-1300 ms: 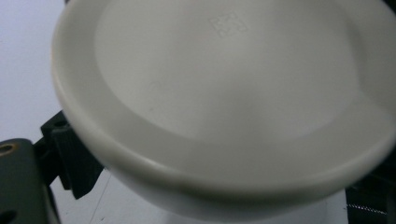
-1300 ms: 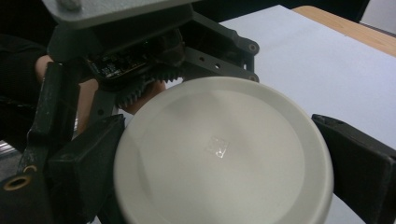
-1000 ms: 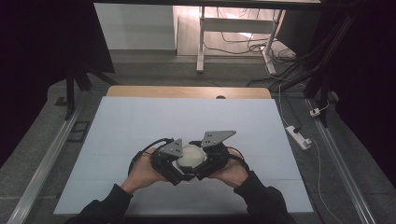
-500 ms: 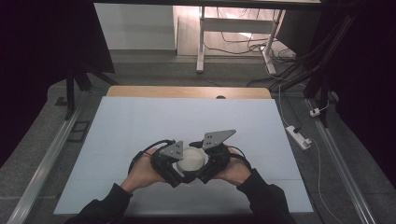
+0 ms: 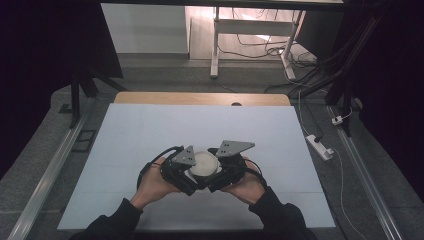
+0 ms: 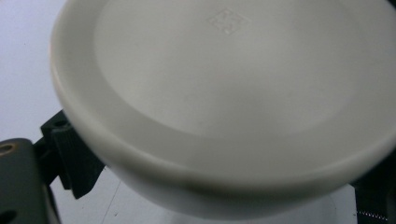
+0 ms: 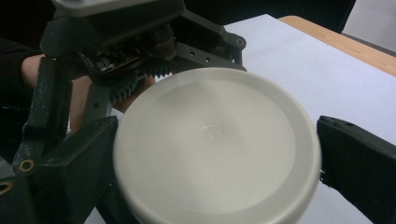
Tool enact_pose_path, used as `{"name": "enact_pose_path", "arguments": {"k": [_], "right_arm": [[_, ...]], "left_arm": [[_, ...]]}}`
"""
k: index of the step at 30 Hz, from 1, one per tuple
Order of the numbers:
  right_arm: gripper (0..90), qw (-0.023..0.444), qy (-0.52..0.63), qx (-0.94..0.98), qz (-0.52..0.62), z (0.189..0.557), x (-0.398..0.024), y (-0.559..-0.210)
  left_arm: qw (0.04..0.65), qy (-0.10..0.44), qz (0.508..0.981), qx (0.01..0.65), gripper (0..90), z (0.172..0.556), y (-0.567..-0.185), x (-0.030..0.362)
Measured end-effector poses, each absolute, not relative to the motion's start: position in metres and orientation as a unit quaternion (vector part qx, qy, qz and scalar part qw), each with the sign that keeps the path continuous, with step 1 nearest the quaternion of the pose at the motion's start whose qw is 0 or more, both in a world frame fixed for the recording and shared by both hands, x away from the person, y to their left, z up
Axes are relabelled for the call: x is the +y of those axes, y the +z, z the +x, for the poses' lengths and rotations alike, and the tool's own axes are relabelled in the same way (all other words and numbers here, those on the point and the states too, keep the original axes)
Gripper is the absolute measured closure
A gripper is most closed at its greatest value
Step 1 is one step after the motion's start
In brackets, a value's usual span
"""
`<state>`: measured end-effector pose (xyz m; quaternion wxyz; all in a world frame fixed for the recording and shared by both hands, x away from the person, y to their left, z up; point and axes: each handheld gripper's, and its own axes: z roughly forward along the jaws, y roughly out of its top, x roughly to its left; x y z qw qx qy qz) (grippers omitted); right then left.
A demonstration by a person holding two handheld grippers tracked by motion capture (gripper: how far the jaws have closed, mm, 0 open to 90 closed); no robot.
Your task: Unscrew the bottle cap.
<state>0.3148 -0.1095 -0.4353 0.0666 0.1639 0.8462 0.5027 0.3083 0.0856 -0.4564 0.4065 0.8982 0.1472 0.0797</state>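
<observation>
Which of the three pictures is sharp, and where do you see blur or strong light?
High view: sharp on the table, surroundings dark, a bright overexposed patch on the floor behind. Left gripper view: the white lid is very close and soft, its lower rim blurred. Right gripper view: lid fairly clear, its embossed mark readable, edges slightly smeared; the left gripper behind is dim.

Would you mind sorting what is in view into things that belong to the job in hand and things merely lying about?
In the job:
- round white plastic lid
- left gripper
- right gripper

Lying about:
- white power strip on the floor
- white table frame behind
- pale blue table top
</observation>
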Motion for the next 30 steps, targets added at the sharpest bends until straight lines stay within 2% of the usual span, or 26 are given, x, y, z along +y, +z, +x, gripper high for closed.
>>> {"name": "enact_pose_path", "arguments": {"k": [8, 23, 30], "right_arm": [[6.7, 0.067, 0.506, 0.847, 0.151, 0.314, -0.11, -0.436], [6.6, -0.029, 0.501, 0.864, 0.033, 0.321, -0.121, -0.435], [3.7, -0.036, 0.512, 0.858, 0.037, 0.32, -0.123, -0.434]], "left_arm": [[0.408, 0.069, 0.9, 0.137, 7.5, 0.309, -0.457, 0.087], [0.414, 0.013, 0.909, 0.043, 7.5, 0.304, -0.458, 0.084], [0.417, 0.025, 0.907, 0.053, 7.5, 0.303, -0.457, 0.083]]}}
